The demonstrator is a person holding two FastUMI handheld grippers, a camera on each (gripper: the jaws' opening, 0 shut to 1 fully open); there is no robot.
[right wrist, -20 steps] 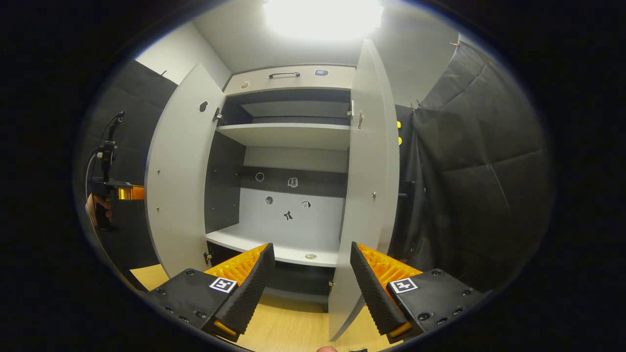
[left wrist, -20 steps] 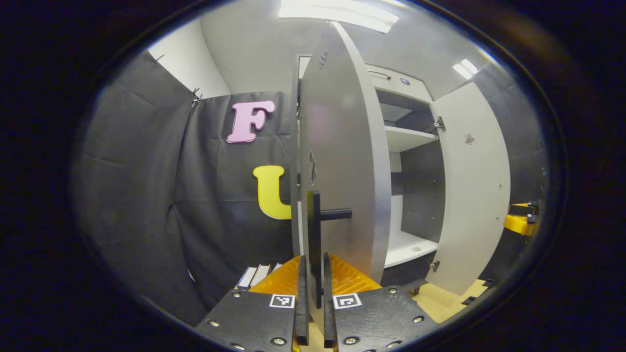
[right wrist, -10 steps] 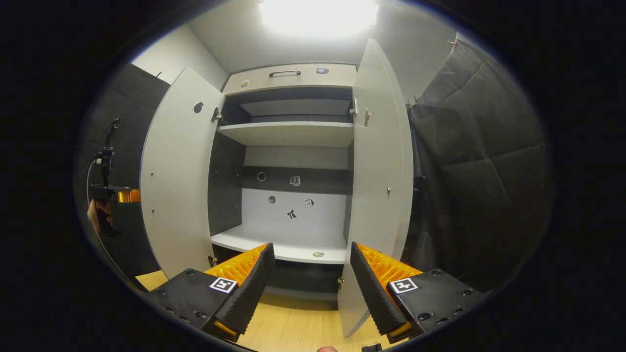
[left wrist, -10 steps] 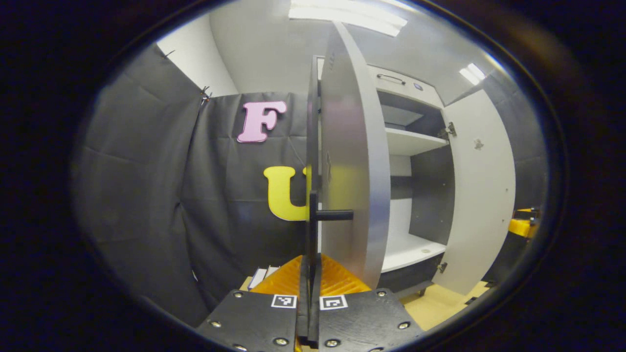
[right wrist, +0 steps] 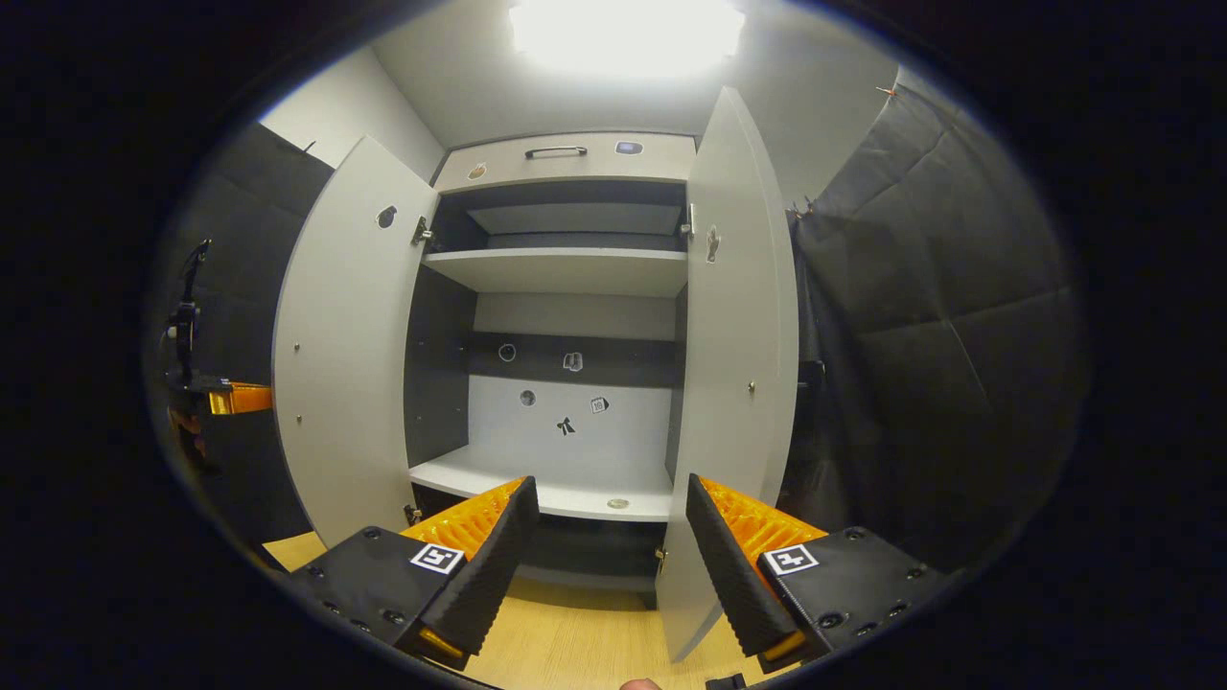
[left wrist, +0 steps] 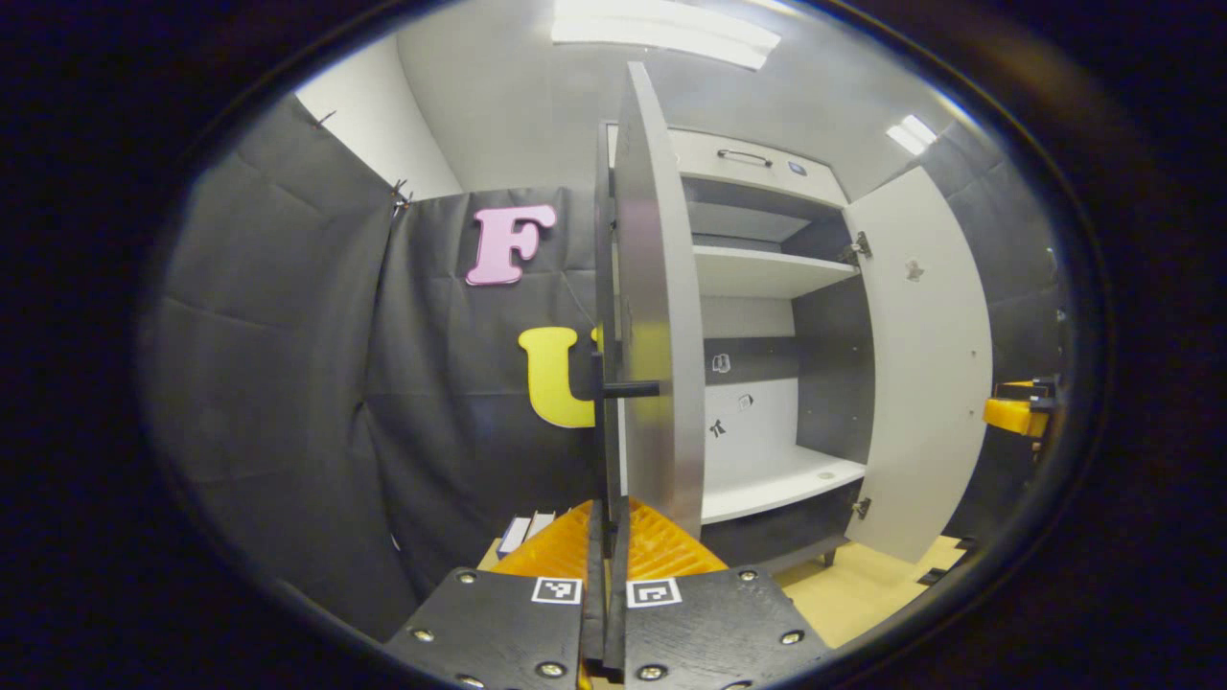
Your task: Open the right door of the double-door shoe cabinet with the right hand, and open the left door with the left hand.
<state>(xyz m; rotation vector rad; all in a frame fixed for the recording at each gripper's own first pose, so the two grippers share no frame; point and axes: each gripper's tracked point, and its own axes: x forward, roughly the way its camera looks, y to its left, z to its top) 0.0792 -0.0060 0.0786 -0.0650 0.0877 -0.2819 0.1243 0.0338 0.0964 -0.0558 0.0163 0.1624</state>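
Left gripper (left wrist: pixel 604 613), near and low in the left gripper view: jaws closed to a thin slit, pinched on the lower end of the black handle (left wrist: pixel 606 422) of the left door (left wrist: pixel 652 316). That door is seen almost edge-on, standing straight out from the cabinet (left wrist: pixel 757 278). Black cloth wall (left wrist: pixel 288 383) lies close on its left; little room remains that side.

Right gripper (right wrist: pixel 607 565), near in the right gripper view: jaws spread wide, holding nothing, well clear of both doors. Bare wood floor (right wrist: pixel 575 642) lies under it, with an open gap ahead into the cabinet mouth.

Farther: right door (right wrist: pixel 738 364) swung out, its lower corner just beside the right finger in the view; black cloth close behind it. Both doors are pale grey, the inside faces plain with small hinges. Inside: a white upper shelf (right wrist: pixel 561 268), a white bottom board (right wrist: pixel 546 484), a dark band across the back panel with small stickers. A drawer front with a handle caps the top.
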